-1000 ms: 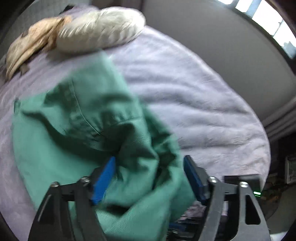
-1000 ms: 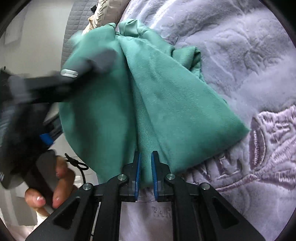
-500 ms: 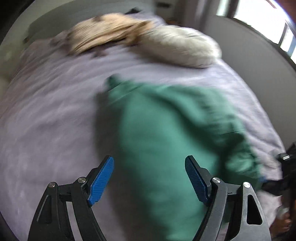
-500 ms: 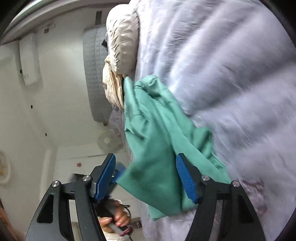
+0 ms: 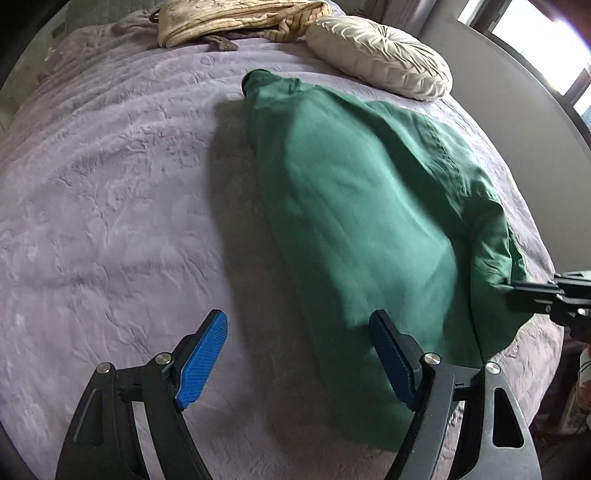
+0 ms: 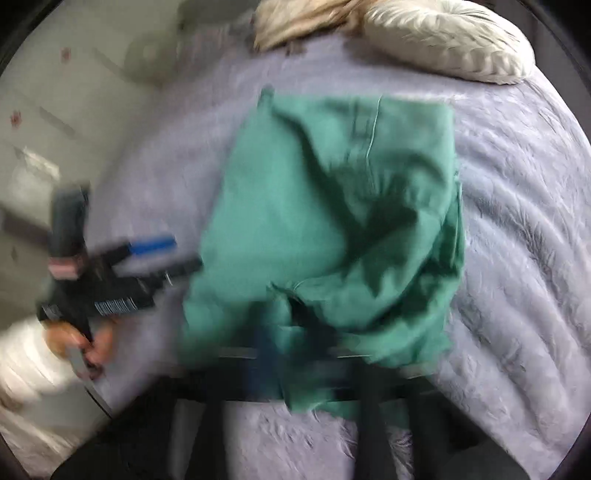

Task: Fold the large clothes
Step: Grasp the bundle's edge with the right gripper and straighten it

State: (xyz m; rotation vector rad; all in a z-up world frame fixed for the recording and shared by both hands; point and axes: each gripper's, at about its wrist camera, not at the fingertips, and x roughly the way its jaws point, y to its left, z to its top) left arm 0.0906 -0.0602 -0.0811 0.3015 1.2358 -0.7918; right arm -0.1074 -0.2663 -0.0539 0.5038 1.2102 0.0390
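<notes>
A large green garment (image 5: 354, 206) lies stretched on the lilac bedspread (image 5: 110, 206), running from the bed's head toward its foot. My left gripper (image 5: 297, 356) is open and empty, just left of the garment's near edge. The right gripper (image 5: 546, 291) shows at the far right against the garment's bunched corner. In the right wrist view the garment (image 6: 332, 206) is crumpled and drapes over my blurred right gripper (image 6: 295, 354); its jaws cannot be made out. The left gripper (image 6: 155, 254) shows at the left there, open.
A round cream pillow (image 5: 380, 55) and a beige striped cloth (image 5: 229, 18) lie at the head of the bed. A grey wall (image 5: 517, 110) runs along the bed's right side. A hand in a white sleeve (image 6: 74, 339) holds the left gripper.
My left gripper let go of the garment and drew back to its left. The right gripper opened half a second ago and is back at the garment, blurred. The garment now lies stretched out.
</notes>
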